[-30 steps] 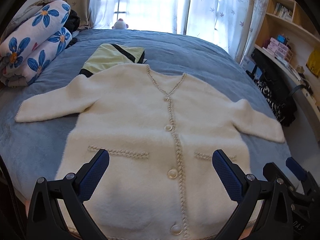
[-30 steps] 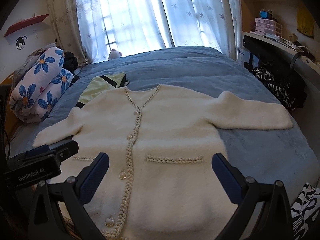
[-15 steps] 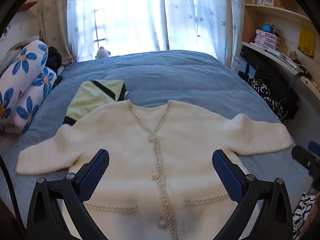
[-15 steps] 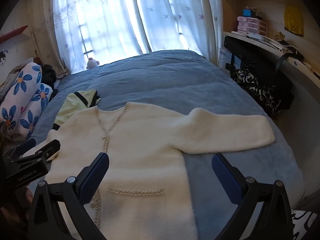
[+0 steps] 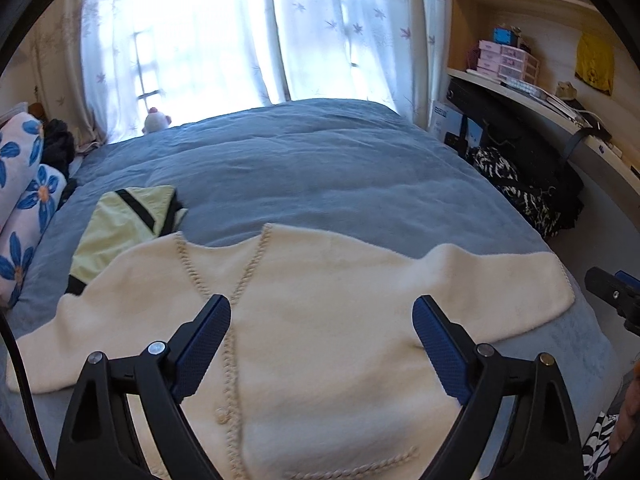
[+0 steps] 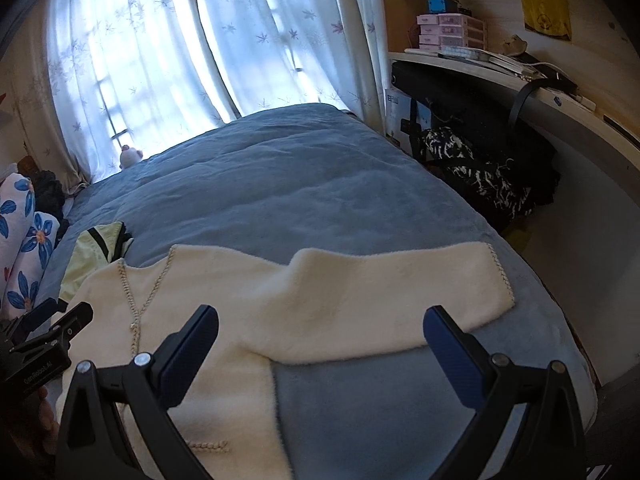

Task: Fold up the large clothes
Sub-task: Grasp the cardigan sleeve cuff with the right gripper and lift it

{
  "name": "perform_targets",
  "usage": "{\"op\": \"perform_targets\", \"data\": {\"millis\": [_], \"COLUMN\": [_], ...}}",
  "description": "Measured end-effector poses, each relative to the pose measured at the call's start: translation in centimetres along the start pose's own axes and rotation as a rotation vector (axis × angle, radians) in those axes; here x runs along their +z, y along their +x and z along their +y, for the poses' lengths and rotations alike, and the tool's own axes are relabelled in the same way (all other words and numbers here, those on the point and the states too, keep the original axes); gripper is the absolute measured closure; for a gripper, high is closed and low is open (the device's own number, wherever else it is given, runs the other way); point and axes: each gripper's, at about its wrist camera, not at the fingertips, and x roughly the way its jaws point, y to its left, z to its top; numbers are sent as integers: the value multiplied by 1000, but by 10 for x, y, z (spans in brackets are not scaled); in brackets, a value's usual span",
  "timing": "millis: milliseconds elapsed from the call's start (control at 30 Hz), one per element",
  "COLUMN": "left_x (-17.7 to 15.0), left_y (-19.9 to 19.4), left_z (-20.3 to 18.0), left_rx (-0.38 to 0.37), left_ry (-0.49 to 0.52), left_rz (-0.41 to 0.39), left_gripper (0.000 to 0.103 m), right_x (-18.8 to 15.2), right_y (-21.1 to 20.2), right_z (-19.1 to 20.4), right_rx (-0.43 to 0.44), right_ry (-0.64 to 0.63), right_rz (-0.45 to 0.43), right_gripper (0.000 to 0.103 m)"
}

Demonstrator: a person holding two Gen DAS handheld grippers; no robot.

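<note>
The cream, fluffy knitted cardigan with braided trim (image 5: 320,320) lies flat and face up on the blue bed cover (image 5: 320,168), near its front edge, with both sleeves spread out to the sides. No fold is made yet, so I judge the whole folding is left to do. The left gripper (image 5: 322,332) hovers above the chest; its fingers are apart and closing a little, with nothing between them. The right gripper (image 6: 320,340) hangs over the right sleeve (image 6: 400,280), fingers wide apart and empty. A folded pale green garment with black stripes (image 5: 128,224) lies beside the collar.
</note>
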Motion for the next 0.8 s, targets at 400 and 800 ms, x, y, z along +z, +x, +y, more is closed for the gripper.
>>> {"op": "perform_targets", "data": {"millis": [400,800], "left_x": [15,-4], "left_y": [75,170], "left_z": [-60,-91], "left_rx": [8,23], "left_ry": [37,23], "left_rz": [26,195], "left_gripper": [11,11], "right_x": [-7,-38], "right_y": [99,152], "right_z": [-125,-222], "right_rx": [-92,-83], "right_ry": [276,607], "right_rz": [224,288], "right_gripper": [22,25]}}
